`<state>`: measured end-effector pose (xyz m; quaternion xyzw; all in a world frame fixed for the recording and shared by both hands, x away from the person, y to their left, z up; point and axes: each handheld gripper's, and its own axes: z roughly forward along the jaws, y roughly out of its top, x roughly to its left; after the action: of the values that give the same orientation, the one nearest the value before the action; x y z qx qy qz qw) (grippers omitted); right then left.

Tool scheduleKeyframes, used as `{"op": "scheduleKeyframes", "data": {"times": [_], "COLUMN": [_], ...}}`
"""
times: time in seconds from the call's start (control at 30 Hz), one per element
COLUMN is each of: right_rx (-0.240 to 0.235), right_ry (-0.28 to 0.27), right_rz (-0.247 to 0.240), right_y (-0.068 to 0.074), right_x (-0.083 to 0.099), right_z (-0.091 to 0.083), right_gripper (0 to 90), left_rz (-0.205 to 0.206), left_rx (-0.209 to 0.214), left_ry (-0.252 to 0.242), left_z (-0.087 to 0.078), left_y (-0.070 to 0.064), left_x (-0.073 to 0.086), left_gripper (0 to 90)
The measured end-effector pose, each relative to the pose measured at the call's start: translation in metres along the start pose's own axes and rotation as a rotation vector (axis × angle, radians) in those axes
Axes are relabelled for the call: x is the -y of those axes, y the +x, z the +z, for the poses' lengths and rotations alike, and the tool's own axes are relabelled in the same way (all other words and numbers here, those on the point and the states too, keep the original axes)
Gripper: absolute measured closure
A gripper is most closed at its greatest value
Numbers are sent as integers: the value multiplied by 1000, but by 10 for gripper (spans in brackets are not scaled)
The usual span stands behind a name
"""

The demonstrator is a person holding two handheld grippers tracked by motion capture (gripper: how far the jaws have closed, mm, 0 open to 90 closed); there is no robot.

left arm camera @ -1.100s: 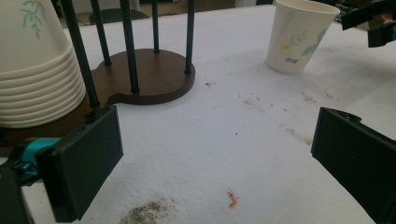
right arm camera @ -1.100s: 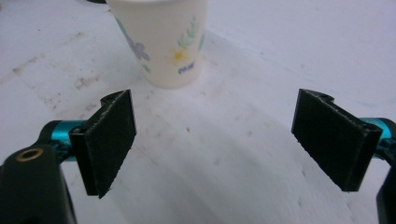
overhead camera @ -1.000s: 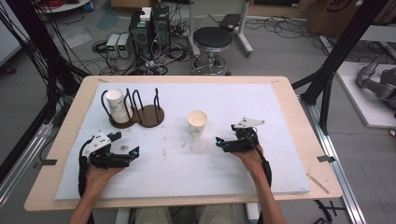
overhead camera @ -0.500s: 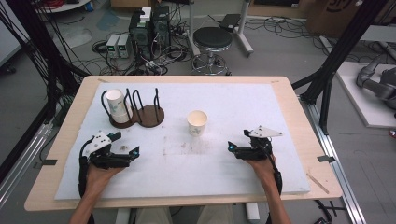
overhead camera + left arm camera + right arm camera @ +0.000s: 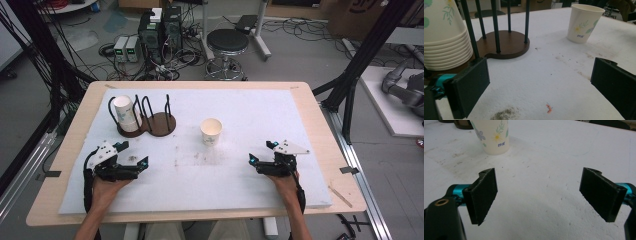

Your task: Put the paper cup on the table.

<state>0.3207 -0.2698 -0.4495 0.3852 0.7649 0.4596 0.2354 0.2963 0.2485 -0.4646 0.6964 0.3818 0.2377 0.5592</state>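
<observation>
while both forearms come in from the near edge of the desk, each hand rests low on the white mat with its gripper pointing forward and inward. the left gripper sits at the near left, its jaws spread wide with nothing between them; in the left gripper view the left gripper looks past a small orange speck toward the cup holder and the stack of paper cups standing in it. the right gripper lies at the near right, also released, jaws well apart and bare. the single paper cup stands upright on the mat between the two hands, well apart from both and just to the right of the cup holder. in the right gripper view the right gripper faces the cup, which stands beyond the left jaw, untouched.
</observation>
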Motion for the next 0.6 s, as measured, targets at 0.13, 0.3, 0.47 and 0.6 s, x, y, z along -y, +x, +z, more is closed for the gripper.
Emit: {"op": "scheduleKeyframes", "data": {"times": [0.13, 0.3, 0.47, 0.6], "right_rx": [-18, -22, -29, -34], "right_ry": [-5, -37, -29, -20], "right_rz": [7, 21, 32, 26], "right_y": [-2, -3, -4, -5], "right_x": [1, 3, 3, 2], "right_z": [0, -3, -3, -1], "right_gripper": [152, 152, 152, 153], "left_rz": [1, 9, 6, 8], "left_rx": [-2, -5, -2, -4], "left_ry": [-8, -6, -6, -5], "left_z": [-1, -1, -1, -1], "left_y": [0, -1, 0, -1], "left_x": [0, 0, 0, 0], "left_gripper": [20, 20, 20, 20]}}
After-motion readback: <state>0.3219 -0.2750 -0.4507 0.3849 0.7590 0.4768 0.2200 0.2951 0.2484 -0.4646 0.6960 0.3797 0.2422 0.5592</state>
